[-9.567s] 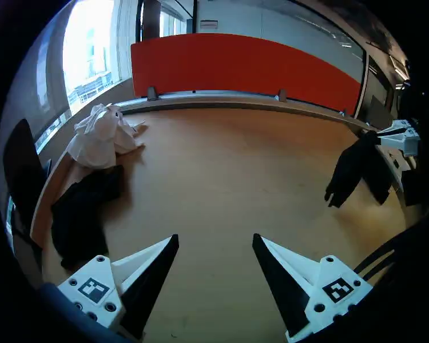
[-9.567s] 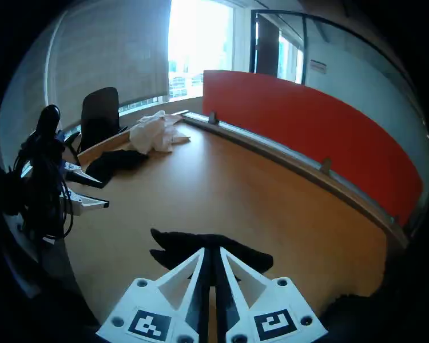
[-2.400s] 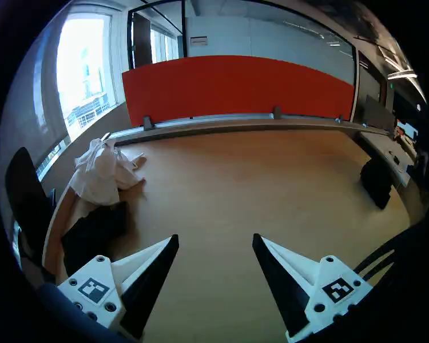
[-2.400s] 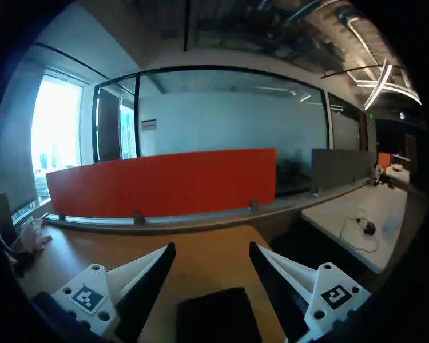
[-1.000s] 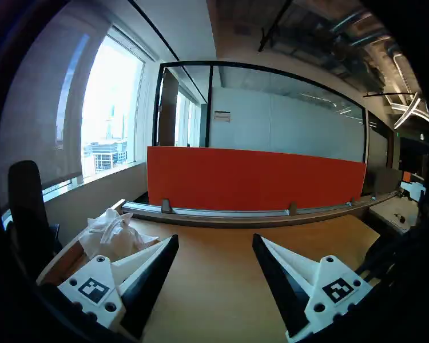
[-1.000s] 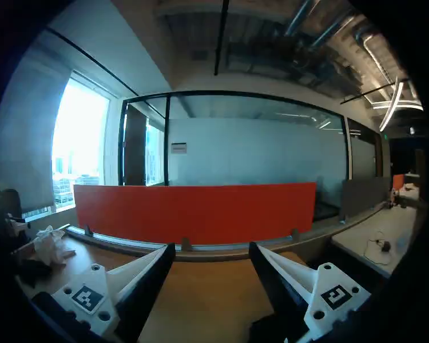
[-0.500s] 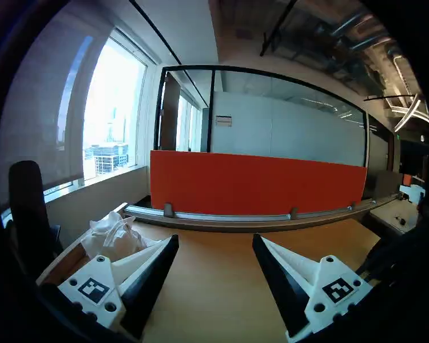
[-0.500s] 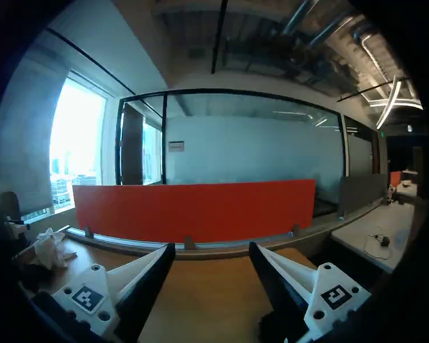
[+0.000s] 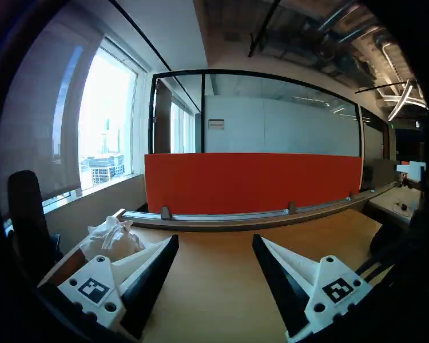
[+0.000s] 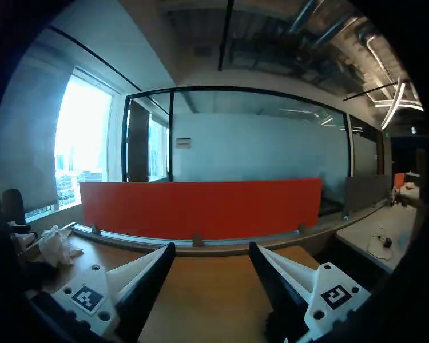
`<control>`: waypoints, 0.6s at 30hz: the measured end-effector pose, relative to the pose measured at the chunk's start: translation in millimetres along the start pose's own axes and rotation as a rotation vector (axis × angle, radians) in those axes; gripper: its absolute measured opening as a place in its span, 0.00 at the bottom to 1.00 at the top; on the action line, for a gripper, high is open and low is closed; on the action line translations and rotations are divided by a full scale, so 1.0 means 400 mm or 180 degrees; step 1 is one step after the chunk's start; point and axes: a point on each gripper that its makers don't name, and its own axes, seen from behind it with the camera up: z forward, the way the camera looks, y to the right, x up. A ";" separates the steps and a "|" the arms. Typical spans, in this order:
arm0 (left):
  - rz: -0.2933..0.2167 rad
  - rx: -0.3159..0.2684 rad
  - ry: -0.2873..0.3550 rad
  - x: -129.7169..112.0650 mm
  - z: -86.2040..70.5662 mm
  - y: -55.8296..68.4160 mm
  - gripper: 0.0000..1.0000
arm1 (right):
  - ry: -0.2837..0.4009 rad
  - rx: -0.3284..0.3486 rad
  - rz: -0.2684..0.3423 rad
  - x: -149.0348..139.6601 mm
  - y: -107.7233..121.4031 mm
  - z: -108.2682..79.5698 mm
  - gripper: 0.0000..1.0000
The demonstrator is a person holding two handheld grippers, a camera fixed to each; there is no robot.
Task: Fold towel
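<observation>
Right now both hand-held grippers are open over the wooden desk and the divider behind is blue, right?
No: the divider is orange-red, not blue, as the right gripper view shows. The left hand-held gripper and right hand-held gripper are open over the wooden desk.

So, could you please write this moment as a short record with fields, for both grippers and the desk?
left gripper: open, nothing between fingers
right gripper: open, nothing between fingers
desk: wooden, light brown
white cloth pile: crumpled, at the desk's left end
divider: orange panel along the desk's far edge
chair: dark, left of the cloth pile
</observation>
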 end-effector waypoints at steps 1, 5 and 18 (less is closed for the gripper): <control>0.0008 -0.0002 0.0014 -0.012 -0.001 0.001 0.96 | 0.0010 0.0005 -0.0004 -0.004 -0.004 -0.002 0.99; 0.0031 0.0019 0.0055 -0.065 -0.008 -0.007 0.96 | 0.0011 -0.0002 -0.0026 -0.031 -0.012 -0.011 1.00; 0.0108 0.0044 0.0164 -0.241 -0.020 -0.013 0.96 | 0.0017 -0.0001 0.0011 -0.125 -0.044 -0.017 0.99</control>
